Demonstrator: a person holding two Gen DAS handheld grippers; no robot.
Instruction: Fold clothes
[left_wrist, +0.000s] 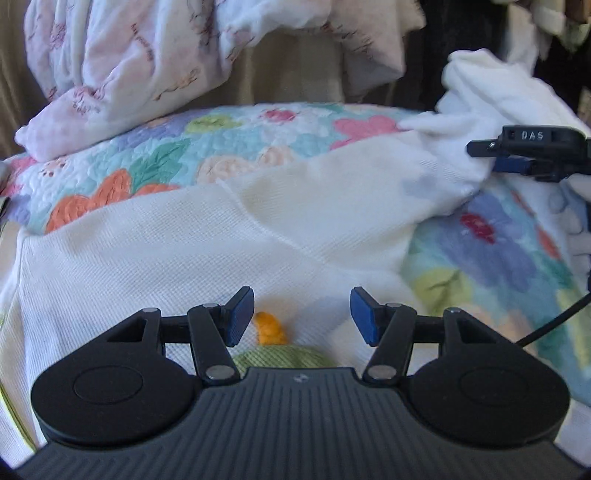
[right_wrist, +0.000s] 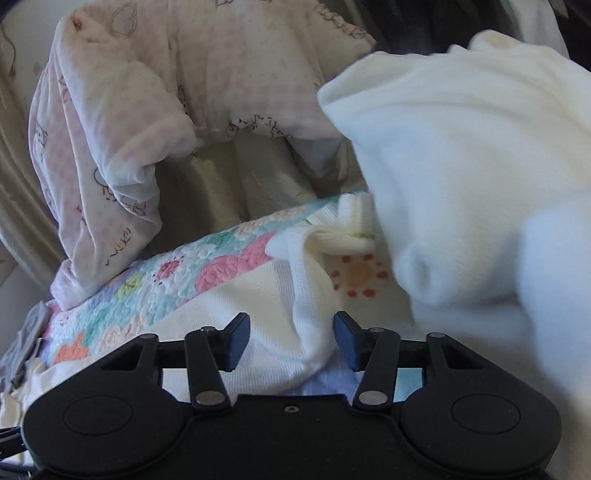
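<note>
From the left wrist, the left gripper (left_wrist: 302, 315) hangs half open and empty over the white ribbed-knit garment (left_wrist: 192, 254), which lies spread on the flowered quilted bedspread (left_wrist: 155, 155), presumably flattened for folding. At one o'clock the right gripper (left_wrist: 517, 155) sits at a bunched sleeve end. A pink printed blanket (left_wrist: 110, 74) is heaped at eleven o'clock.

From the right wrist, that gripper's jaws stand apart around a raised fold of the garment without pinching it. A fluffy cream fleece bundle (right_wrist: 461, 166) at two o'clock crowds the far side.
</note>
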